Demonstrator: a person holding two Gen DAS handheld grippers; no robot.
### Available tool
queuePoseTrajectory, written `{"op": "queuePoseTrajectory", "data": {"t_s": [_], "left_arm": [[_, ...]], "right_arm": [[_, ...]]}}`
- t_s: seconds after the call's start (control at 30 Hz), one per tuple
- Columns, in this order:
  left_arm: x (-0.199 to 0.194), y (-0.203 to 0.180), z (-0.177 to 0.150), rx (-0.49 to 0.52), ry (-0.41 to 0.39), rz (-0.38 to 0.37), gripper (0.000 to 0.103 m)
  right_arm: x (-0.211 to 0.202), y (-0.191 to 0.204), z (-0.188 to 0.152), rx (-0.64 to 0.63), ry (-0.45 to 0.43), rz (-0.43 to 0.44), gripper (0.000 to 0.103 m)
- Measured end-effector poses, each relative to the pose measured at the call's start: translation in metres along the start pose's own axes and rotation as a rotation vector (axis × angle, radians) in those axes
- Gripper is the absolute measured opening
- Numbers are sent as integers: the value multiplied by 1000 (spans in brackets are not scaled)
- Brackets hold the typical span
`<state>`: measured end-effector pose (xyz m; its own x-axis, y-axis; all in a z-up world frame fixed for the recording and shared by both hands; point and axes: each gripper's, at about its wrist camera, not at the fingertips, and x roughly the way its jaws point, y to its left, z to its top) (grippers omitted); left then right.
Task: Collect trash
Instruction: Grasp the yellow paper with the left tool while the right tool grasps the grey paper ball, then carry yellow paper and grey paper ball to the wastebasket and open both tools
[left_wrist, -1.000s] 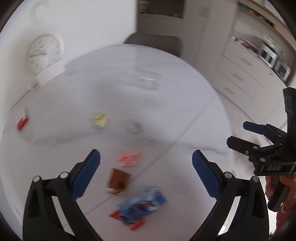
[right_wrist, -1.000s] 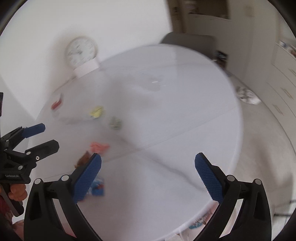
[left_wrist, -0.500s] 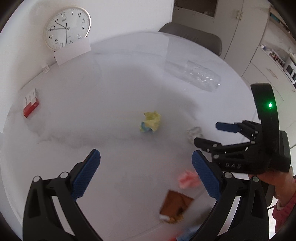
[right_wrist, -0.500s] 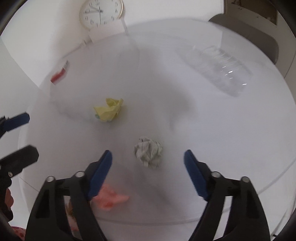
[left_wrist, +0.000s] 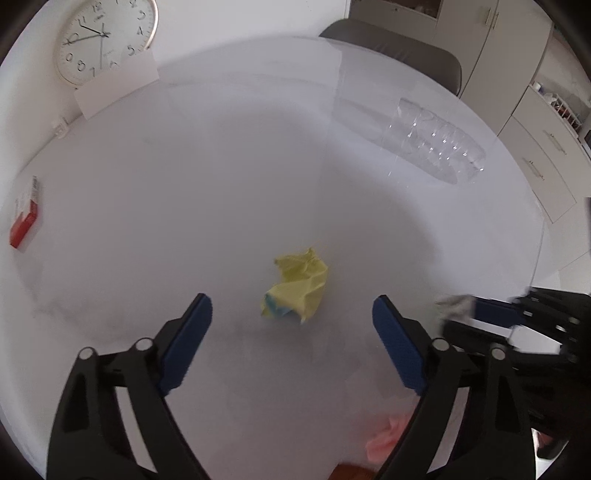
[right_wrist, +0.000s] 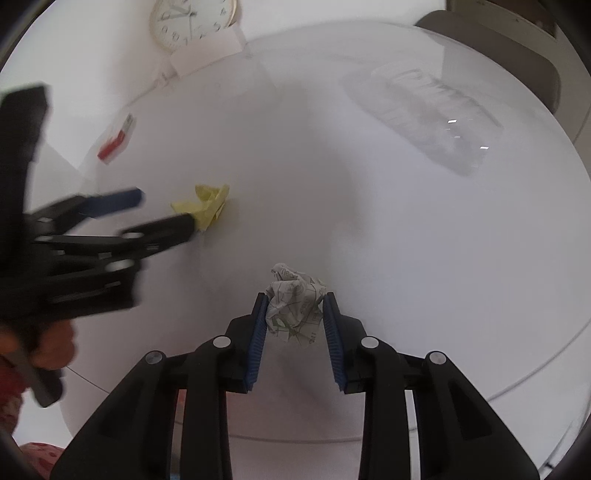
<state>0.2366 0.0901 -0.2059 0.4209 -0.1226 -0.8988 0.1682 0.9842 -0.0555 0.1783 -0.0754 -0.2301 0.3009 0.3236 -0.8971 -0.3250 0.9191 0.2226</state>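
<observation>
White round table (left_wrist: 221, 184) fills both views. Right gripper (right_wrist: 295, 314) is clamped on a grey printed paper ball (right_wrist: 293, 302), its writing unreadable. Left gripper (left_wrist: 291, 317) stands wide apart around a crumpled yellow note (left_wrist: 297, 288) near centre.

Crumpled yellow paper ball (left_wrist: 297, 287) — a touch of blue at its near-left corner — lies on the white table, centre of the left wrist view. Crumpled grey-white printed paper ball (right_wrist: 294, 304) sits near the table's near edge, pressed on both sides. Pink crumpled scrap (left_wrist: 388, 434) lies nearer, to the right, partly hidden and blurred. Clear plastic bottle (left_wrist: 437, 143) lies on its side, far right — empty-looking, ribbed. Small red-and-white pack (left_wrist: 25, 216) lies flat at the far left edge.
</observation>
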Motion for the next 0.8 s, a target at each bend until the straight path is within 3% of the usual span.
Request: {"op": "queuePoseTrajectory", "data": {"t_s": [0.2, 0.47, 0.8], "left_arm": [[29, -7, 6, 1, 49, 26, 55], [36, -16, 1, 34, 54, 32, 37], [-1, -23, -3, 53, 11, 19, 35]], "right_arm": [[-36, -14, -6, 41, -52, 6, 31], [-58, -25, -12, 90, -82, 1, 31], [-86, -34, -28, 130, -132, -22, 31]]}}
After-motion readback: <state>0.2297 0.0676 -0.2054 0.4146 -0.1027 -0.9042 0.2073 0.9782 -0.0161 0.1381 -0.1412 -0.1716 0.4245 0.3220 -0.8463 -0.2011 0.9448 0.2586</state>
